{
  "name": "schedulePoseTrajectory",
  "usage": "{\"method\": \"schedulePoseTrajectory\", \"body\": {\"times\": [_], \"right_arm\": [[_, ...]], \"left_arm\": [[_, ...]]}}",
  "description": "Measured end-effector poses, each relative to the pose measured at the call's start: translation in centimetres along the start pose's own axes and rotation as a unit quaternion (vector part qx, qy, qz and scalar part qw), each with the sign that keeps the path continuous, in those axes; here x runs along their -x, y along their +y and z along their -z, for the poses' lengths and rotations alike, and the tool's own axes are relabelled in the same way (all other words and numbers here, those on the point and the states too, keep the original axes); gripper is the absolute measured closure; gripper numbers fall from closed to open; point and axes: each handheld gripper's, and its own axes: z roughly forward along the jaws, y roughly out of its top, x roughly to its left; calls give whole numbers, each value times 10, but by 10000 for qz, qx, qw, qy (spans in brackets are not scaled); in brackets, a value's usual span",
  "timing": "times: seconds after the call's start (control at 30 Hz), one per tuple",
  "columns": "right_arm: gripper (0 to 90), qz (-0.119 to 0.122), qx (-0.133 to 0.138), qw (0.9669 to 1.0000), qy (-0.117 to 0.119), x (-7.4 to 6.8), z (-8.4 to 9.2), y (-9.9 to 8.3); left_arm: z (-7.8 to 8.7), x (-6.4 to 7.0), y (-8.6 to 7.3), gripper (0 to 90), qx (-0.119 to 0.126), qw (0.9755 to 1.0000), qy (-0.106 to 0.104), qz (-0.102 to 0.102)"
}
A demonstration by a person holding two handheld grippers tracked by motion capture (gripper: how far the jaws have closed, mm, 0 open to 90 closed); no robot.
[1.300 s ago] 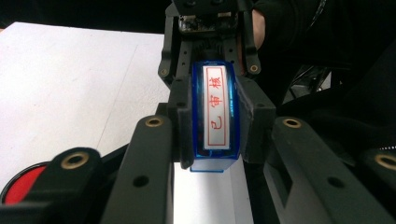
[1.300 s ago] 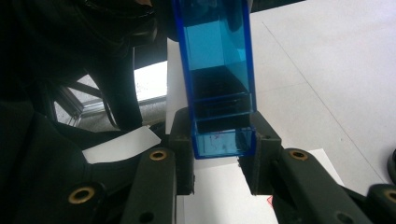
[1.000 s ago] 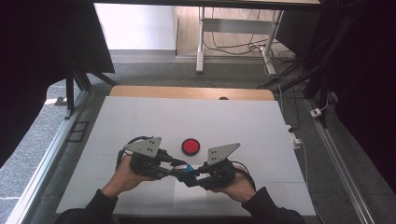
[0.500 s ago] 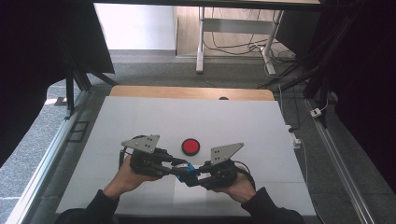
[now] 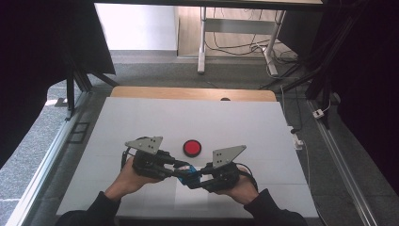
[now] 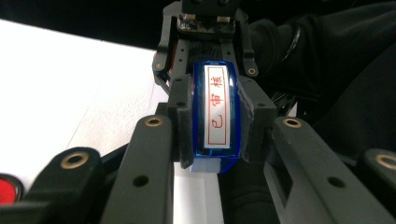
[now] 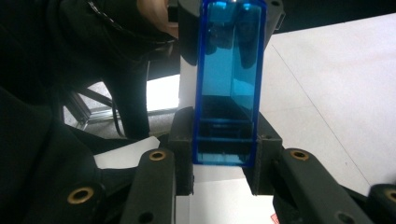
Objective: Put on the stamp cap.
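A blue see-through stamp (image 5: 187,170) hangs just above the white table (image 5: 188,117) near its front edge, held from both ends. My left gripper (image 5: 180,169) is shut on the end with a white label printed in red characters (image 6: 217,107). My right gripper (image 5: 194,179) is shut on the clear blue casing (image 7: 228,93), its pads against both sides. Its jaws have just been opening slightly, with the casing still between them. In the left gripper view, the right gripper's body (image 6: 205,28) faces me past the stamp.
A round red disc with a dark rim (image 5: 192,148) lies on the table just beyond the grippers, and its edge (image 6: 7,186) appears in the left gripper view. A wooden strip (image 5: 188,93) runs along the table's far edge. Metal rails flank both sides.
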Motion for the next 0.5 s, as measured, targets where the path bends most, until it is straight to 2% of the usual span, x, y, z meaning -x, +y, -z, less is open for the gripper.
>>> {"method": "schedulePoseTrajectory", "body": {"times": [0.1, 0.17, 0.23, 0.5], "right_arm": [[652, -70, 40, 9998, -171, -1, -2, 2], [628, -21, 50, 9996, -272, -3, -1, 3], [607, -71, 84, 9992, -387, -3, 1, 4], [542, -189, 104, 9984, -523, -1, 7, 4]], "left_arm": [[-4, 2, 2, 703, -231, 9996, 142, -90], [-5, 3, 2, 702, -343, 9991, 227, -117], [-5, 2, 2, 702, -326, 9991, 258, -102], [0, 2, 2, 701, -298, 9987, 405, -66]]}}
